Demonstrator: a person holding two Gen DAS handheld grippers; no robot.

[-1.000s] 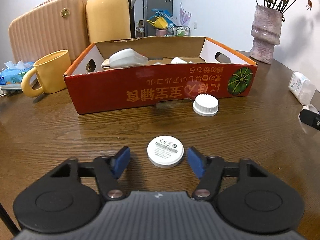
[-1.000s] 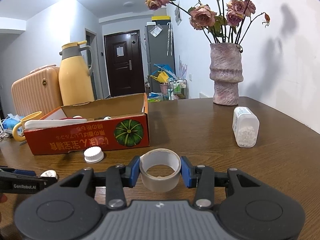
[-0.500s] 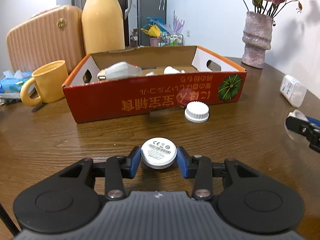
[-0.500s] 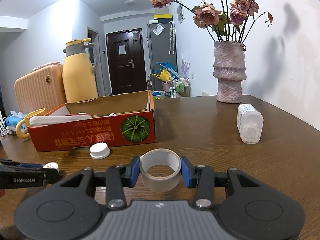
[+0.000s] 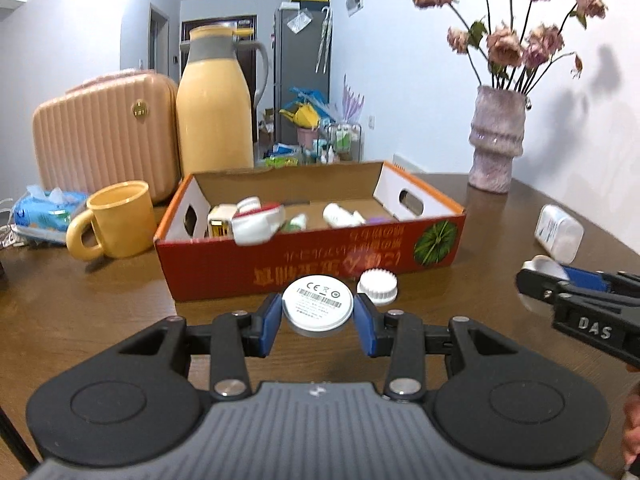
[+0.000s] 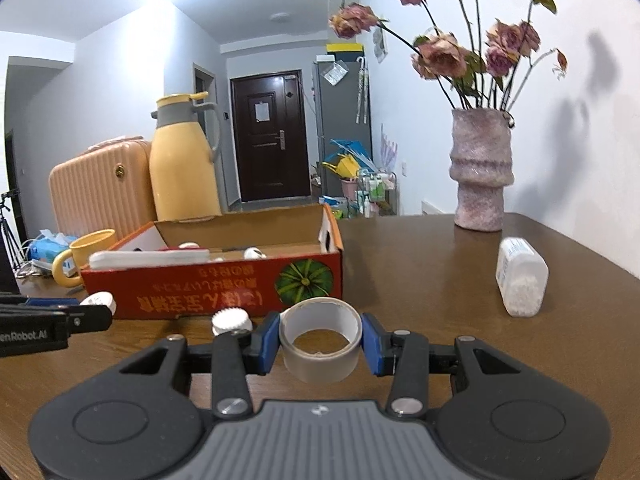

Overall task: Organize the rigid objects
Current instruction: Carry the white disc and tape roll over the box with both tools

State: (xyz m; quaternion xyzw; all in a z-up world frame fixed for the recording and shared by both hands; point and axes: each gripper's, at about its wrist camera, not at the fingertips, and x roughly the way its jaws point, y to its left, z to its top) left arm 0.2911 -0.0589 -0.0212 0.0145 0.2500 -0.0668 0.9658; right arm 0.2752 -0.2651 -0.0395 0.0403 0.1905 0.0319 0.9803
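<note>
white disc gripped, tape roll gripped

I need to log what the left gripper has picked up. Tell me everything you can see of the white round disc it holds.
The white disc is a flat, round puck that looks like smooth plastic, with a grey-edged rim. Its upward face carries small printed certification marks and a barcode label. It lies roughly flat, tilted slightly toward the camera, pinched at its edge between the blue pads of the left gripper, apparently lifted off the wooden table. It sits in front of the red cardboard box, near a ribbed white cap.
</note>
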